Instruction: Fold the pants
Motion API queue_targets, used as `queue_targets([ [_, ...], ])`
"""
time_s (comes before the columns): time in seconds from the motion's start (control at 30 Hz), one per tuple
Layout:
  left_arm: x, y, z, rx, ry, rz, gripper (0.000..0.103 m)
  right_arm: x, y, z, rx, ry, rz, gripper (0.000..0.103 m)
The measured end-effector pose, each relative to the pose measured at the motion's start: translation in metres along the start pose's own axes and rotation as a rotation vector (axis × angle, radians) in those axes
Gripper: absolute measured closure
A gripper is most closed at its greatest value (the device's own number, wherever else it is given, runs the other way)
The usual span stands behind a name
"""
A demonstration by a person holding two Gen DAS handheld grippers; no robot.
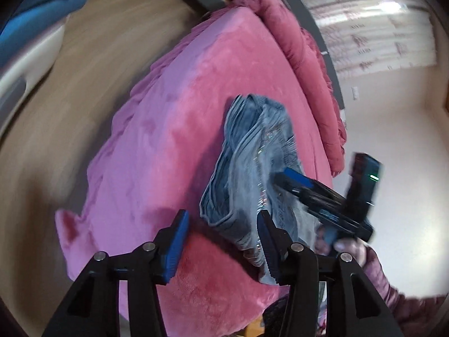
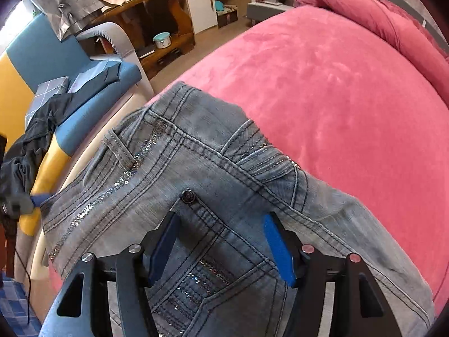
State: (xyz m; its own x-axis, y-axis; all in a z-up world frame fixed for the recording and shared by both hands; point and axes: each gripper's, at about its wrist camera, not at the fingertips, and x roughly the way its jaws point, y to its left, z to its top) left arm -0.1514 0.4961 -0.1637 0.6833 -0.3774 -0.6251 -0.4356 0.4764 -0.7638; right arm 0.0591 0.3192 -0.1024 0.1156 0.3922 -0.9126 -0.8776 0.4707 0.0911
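Light blue jeans [image 1: 252, 151] with sequin trim lie bunched on a pink bed [image 1: 174, 118]. In the right wrist view the jeans [image 2: 174, 174] show their waistband and back pocket close up, spread on the bed [image 2: 336, 90]. My left gripper [image 1: 224, 241] is open and empty just above the jeans' near edge. My right gripper [image 2: 220, 241] is open with its jaws over the pocket area, holding nothing. The right gripper also shows in the left wrist view [image 1: 303, 185], resting at the jeans' right side.
A rolled dark pink blanket [image 1: 303, 56] lies along the bed's far edge. A blue and yellow armchair [image 2: 56, 64] with dark clothes [image 2: 31, 146] stands left of the bed. Wooden shelves [image 2: 165, 19] stand behind on the brown floor [image 1: 84, 70].
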Motion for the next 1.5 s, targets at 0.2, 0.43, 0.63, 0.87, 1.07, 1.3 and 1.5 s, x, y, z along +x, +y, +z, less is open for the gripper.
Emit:
queue_targets([
  [0.2, 0.027, -0.015, 0.007, -0.012, 0.015, -0.001, 0.053, -0.046, -0.008, -0.033, 0.062, -0.019, 0.046, 0.039],
  [0.43, 0.039, -0.026, 0.011, -0.01, -0.044, 0.093, 0.093, -0.102, -0.083, -0.136, 0.266, 0.036, -0.011, 0.039],
  [0.63, 0.038, -0.033, 0.006, -0.043, -0.081, 0.213, 0.075, -0.158, -0.188, -0.263, 0.741, -0.042, -0.1, 0.039],
  [0.87, 0.014, -0.048, -0.005, -0.055, -0.142, 0.32, 0.054, -0.221, -0.282, -0.413, 1.234, -0.32, -0.085, 0.039],
  [1.07, -0.007, -0.081, -0.032, 0.002, -0.192, 0.385, 0.05, -0.205, -0.323, -0.435, 1.28, -0.397, 0.014, 0.039],
  [1.3, 0.005, -0.119, -0.063, 0.079, -0.14, 0.354, 0.05, -0.163, -0.341, -0.425, 1.205, -0.38, 0.233, 0.041],
  [1.5, 0.036, -0.155, -0.084, 0.196, -0.069, 0.349, 0.05, -0.153, -0.347, -0.442, 1.2, -0.457, 0.381, 0.041],
])
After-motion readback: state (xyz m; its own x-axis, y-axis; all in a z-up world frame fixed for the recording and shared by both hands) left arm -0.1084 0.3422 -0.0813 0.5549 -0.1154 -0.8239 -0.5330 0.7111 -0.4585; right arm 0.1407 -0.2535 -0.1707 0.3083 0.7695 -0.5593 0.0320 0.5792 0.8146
